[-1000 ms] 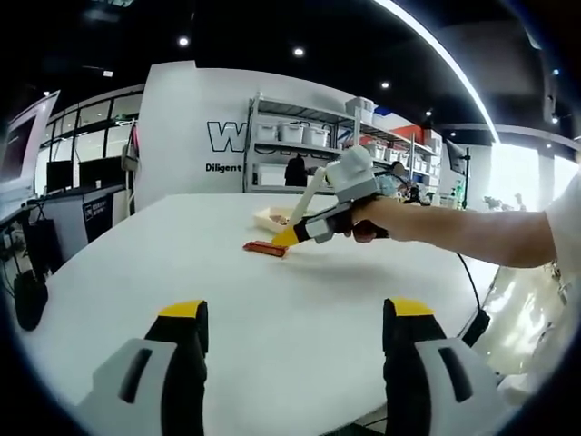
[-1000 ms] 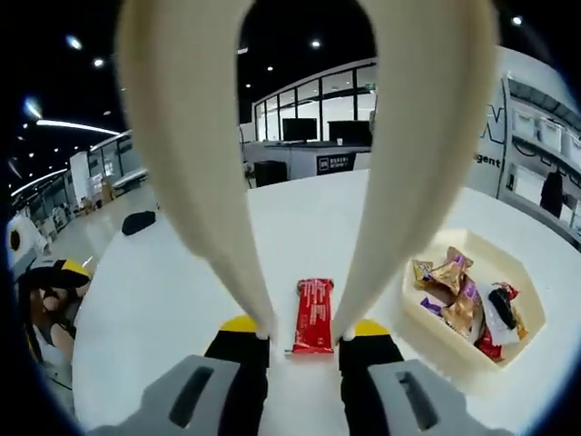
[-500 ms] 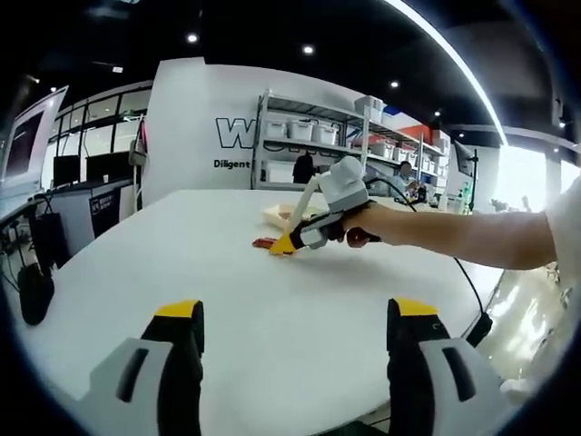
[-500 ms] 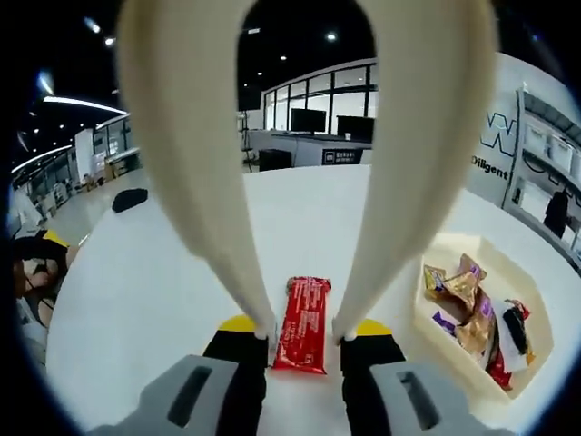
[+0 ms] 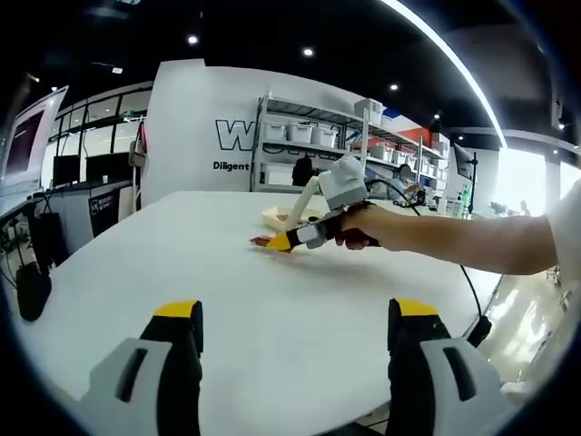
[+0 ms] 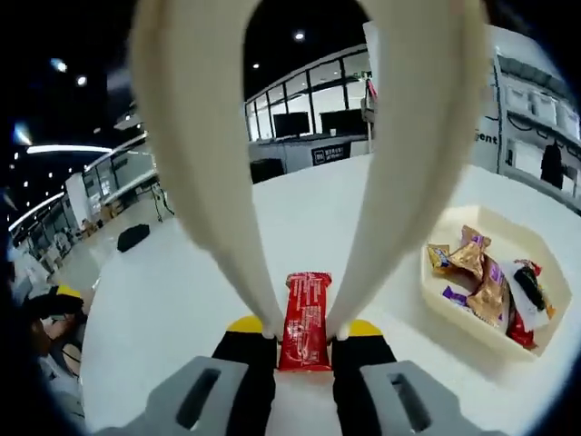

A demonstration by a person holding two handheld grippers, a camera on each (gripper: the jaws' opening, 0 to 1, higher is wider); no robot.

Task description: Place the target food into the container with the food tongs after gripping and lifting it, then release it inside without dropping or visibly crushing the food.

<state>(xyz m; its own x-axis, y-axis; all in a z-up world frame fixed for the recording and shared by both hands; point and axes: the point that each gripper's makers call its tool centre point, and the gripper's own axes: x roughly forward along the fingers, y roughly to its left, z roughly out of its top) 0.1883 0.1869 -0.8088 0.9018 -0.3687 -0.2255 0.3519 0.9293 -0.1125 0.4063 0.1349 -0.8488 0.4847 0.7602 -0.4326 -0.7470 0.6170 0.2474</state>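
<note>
Red snack bar (image 6: 304,318) pinched by tongs (image 6: 300,182) in right gripper (image 6: 304,350) — container (image 6: 545,318) holds wrapped candies (image 6: 481,282).

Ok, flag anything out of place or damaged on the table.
Nothing looks damaged or spilled. One red snack bar lies on the white table outside the tray, between the tongs tips; the other wrapped sweets sit inside it.

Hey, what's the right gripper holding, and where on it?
The right gripper holds cream food tongs, whose tips flank the red snack bar's near end.
</note>
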